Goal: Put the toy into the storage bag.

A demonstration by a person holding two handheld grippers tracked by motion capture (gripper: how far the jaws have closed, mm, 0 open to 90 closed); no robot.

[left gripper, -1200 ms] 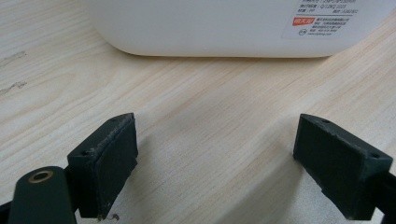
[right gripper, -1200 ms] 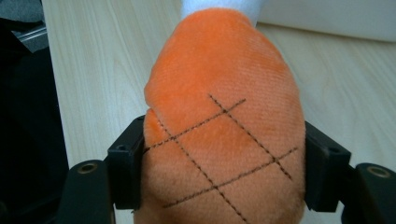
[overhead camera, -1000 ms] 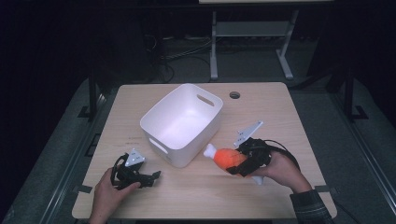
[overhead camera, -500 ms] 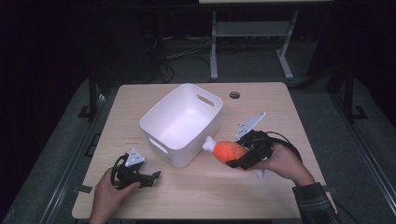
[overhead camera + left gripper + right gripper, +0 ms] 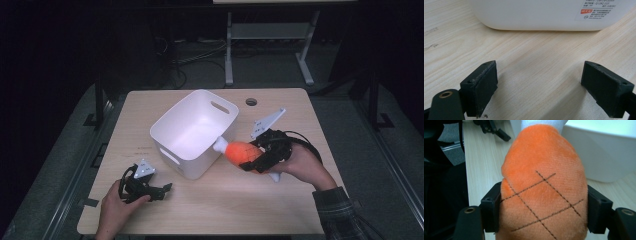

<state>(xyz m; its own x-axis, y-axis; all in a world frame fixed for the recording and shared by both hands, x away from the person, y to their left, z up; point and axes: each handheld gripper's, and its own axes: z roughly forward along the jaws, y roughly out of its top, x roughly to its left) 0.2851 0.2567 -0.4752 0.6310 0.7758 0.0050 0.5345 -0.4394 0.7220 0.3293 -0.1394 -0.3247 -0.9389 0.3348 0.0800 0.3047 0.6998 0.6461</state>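
An orange plush toy with a white tip and stitched cross lines is held off the table, its tip pointing at the right wall of the white bin. My right gripper is shut on the plush toy, both pads pressing its sides. The white bin is just beyond the toy. My left gripper rests on the table at the front left, open, with bare wood between its fingers. The white bin stands close ahead of it.
The wooden table has a round cable hole at the back right. A label is stuck on the bin's near wall. Dark floor, cables and a metal stand lie behind the table.
My right gripper has lifted the orange plush toy and carried it left toward the bin's right wall. The left gripper has stayed where it was.
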